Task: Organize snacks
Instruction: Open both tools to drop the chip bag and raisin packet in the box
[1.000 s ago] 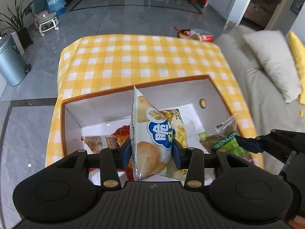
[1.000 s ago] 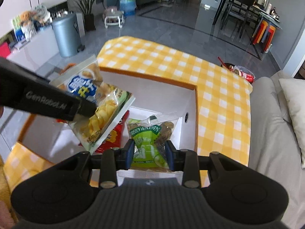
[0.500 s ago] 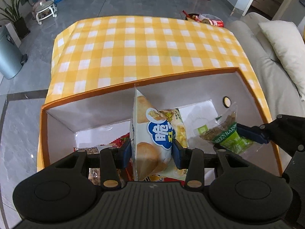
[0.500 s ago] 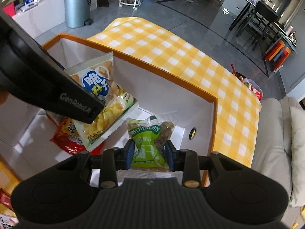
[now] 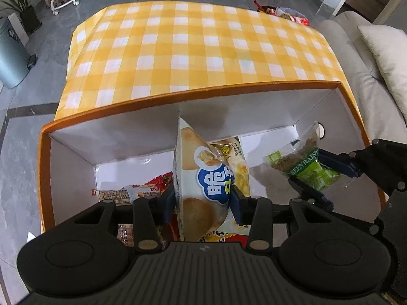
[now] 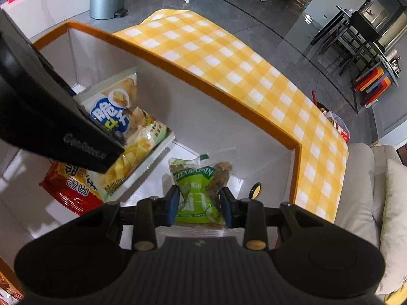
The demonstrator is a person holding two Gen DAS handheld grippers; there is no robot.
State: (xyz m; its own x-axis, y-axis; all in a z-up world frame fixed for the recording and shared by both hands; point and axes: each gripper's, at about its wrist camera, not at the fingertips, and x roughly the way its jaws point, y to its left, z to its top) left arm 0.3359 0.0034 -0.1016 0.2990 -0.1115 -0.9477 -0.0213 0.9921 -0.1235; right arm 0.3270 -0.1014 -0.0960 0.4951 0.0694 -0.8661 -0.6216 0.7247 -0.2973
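Both grippers lower than a second ago: the orange-rimmed white cardboard box (image 5: 193,94) fills far more of each view, its walls now rising around the held packets

Left gripper (image 5: 202,200): jaws narrow, clamped on the white crisp bag with the blue logo (image 5: 203,178), held on edge, inside the box mouth above the red snack packets (image 5: 152,190) already lying on the floor. No sign of release yet

Right gripper (image 6: 199,204): jaws pinched on the clear-and-green raisin packet (image 6: 195,185), hanging over the bare white floor toward the right-hand wall with the round hole (image 6: 255,189)

Yellow-and-white checked tablecloth (image 5: 203,48) beyond the box: nothing on it at this end

Reading: descent into the box under way, both packets near drop height. Likely next is opening each gripper; crisp bag may topple onto the red packets, raisins have a free patch
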